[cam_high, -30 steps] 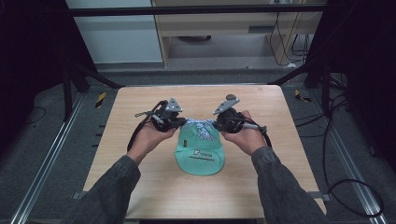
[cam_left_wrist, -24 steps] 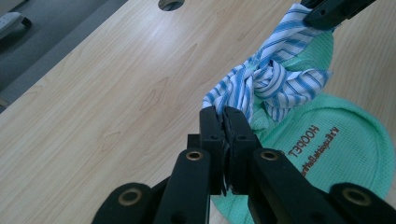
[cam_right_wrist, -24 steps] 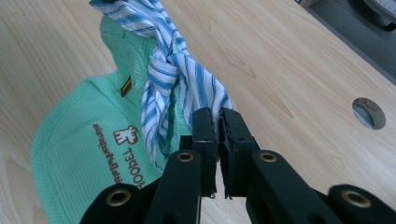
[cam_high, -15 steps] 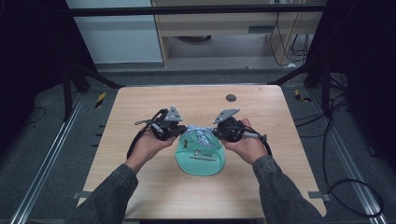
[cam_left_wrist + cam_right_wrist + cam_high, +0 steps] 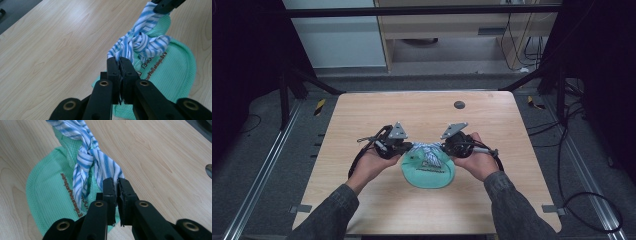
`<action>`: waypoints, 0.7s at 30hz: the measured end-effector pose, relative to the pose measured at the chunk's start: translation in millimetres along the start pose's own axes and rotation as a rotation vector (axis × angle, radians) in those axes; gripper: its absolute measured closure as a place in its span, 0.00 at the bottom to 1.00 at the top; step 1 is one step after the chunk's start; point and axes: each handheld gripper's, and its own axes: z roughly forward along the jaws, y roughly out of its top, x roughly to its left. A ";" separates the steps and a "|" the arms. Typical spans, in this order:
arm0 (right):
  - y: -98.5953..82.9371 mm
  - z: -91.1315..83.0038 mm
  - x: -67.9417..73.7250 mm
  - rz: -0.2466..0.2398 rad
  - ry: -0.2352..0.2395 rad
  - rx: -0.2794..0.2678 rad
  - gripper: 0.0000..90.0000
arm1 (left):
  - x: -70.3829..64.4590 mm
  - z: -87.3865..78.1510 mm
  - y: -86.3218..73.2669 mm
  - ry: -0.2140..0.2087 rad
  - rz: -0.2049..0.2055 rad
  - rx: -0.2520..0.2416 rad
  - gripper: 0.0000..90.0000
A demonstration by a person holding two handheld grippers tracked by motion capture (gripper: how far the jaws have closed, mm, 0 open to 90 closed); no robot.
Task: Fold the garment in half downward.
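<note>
Between closed jaws, a tail of blue-striped cloth point(image 5: 140, 42) clamped in the left gripper point(image 5: 120, 62), the other tail pinched likewise in the right gripper point(image 5: 115, 185). Knotted over a green mesh bag point(image 5: 428, 171) at mid-table point(image 5: 362, 115), near the front edge. To cinch well, judged from here: pull outward evenly, low, in opposite directions, grips kept firm so neither tail slips

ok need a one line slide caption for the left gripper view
Left gripper shut on one end of a knotted blue-striped cloth atop a green mesh bag.
</note>
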 end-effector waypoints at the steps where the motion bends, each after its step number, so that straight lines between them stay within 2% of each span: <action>1: 0.1 -0.4 0.2 -0.001 0.001 0.000 0.95 | -1.8 -0.2 -0.7 -0.001 0.000 0.002 0.97; 6: -5.5 -0.5 4.8 -0.011 0.016 -0.002 0.94 | -5.5 0.2 -6.3 -0.011 -0.007 0.000 0.97; 8: -10.1 0.2 7.2 -0.008 0.023 -0.002 0.94 | -10.3 1.8 -12.4 -0.032 -0.021 -0.007 0.97; 11: -16.2 0.8 12.3 -0.009 0.028 0.004 0.94 | -17.0 4.5 -18.2 -0.042 -0.013 0.001 0.97; 21: -32.5 5.0 24.9 -0.017 0.044 0.015 0.94 | -26.1 10.1 -30.7 -0.055 -0.011 0.010 0.97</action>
